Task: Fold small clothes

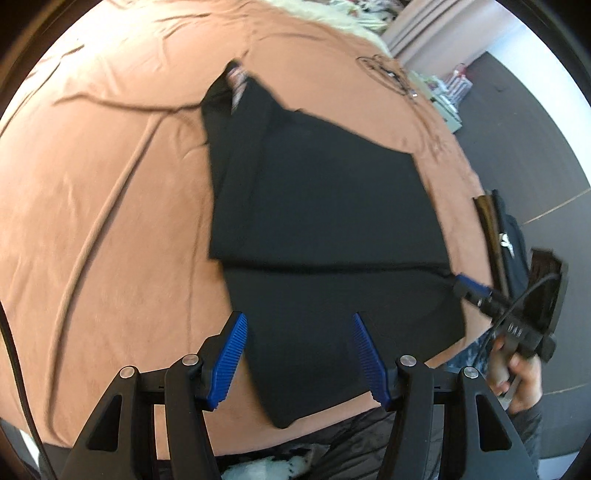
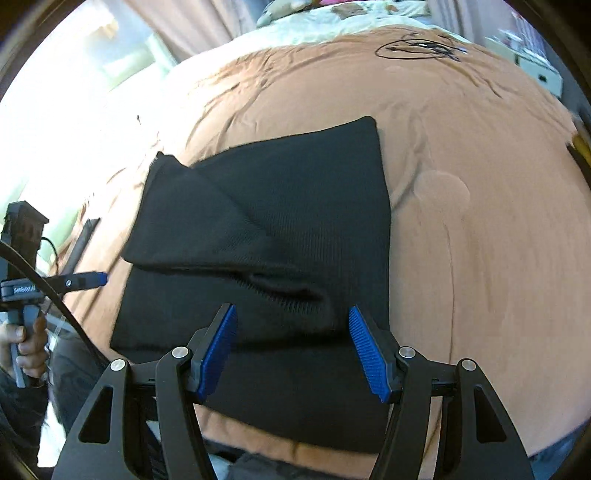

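Note:
A black garment lies partly folded on the tan bedspread; it also shows in the right wrist view, with one flap laid over the lower part. My left gripper is open and empty, hovering over the garment's near edge. My right gripper is open and empty above the garment's fold. The right gripper's tip shows at the garment's right corner. The left gripper shows at the left, just off the garment's edge.
The tan bedspread has a black line drawing near its far end. A patterned quilt lies beyond. Dark floor and a shelf with items are to the right of the bed.

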Tool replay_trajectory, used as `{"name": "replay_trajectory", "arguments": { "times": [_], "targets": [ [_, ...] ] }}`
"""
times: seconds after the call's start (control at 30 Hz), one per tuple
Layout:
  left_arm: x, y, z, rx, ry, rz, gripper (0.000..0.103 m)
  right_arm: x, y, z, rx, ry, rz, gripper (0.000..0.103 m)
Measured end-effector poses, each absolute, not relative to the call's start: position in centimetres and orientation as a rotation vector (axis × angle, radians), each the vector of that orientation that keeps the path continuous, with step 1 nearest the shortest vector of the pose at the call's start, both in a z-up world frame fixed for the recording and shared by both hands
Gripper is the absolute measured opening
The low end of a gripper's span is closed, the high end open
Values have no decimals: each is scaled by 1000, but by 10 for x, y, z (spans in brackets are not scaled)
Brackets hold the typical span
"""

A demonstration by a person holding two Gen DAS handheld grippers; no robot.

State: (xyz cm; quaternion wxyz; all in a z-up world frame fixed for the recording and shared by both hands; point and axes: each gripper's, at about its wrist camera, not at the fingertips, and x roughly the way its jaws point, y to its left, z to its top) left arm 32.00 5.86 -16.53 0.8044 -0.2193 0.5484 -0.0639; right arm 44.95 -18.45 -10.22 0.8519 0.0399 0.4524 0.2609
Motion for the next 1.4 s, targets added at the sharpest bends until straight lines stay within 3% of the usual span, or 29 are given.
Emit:
{"name": "replay_trajectory", "arguments": {
  "times": [0.07, 0.37, 0.4, 0.43, 0.47, 0.53, 0.63, 1.1, 1.27, 1.37, 1.4],
  "targets": [
    [318, 56, -175, -464, 1195, -130, 61, 459, -176, -104, 18, 970, 535, 50],
    [317, 43, -205, -419, 1250, -107, 60, 472, -124, -106, -267, 974, 525, 49],
    [317, 43, -205, -414, 1252, -107, 60, 473, -121, -105, -283, 965, 525, 46],
    [318, 42, -205, -409, 1254, -108, 60, 475, -116, -105, -301, 950, 532, 34],
    [318, 43, -205, -403, 1257, -110, 60, 476, -114, -104, -301, 946, 536, 30],
    [320, 41, -205, -393, 1261, -111, 60, 482, -118, -101, -240, 946, 548, 12],
    [323, 37, -205, -379, 1262, -110, 60, 484, -131, -95, -150, 943, 571, 4],
    [319, 47, -178, -357, 1216, -119, 58, 429, -186, -85, 57, 988, 550, 3],
    [323, 45, -185, -358, 1236, -123, 49, 421, -197, -101, 9, 971, 452, 3],
    [324, 46, -194, -359, 1254, -122, 49, 421, -191, -105, -77, 976, 369, 15],
    [325, 46, -196, -362, 1259, -123, 48, 421, -186, -104, -99, 980, 359, 27]
  ]
}}
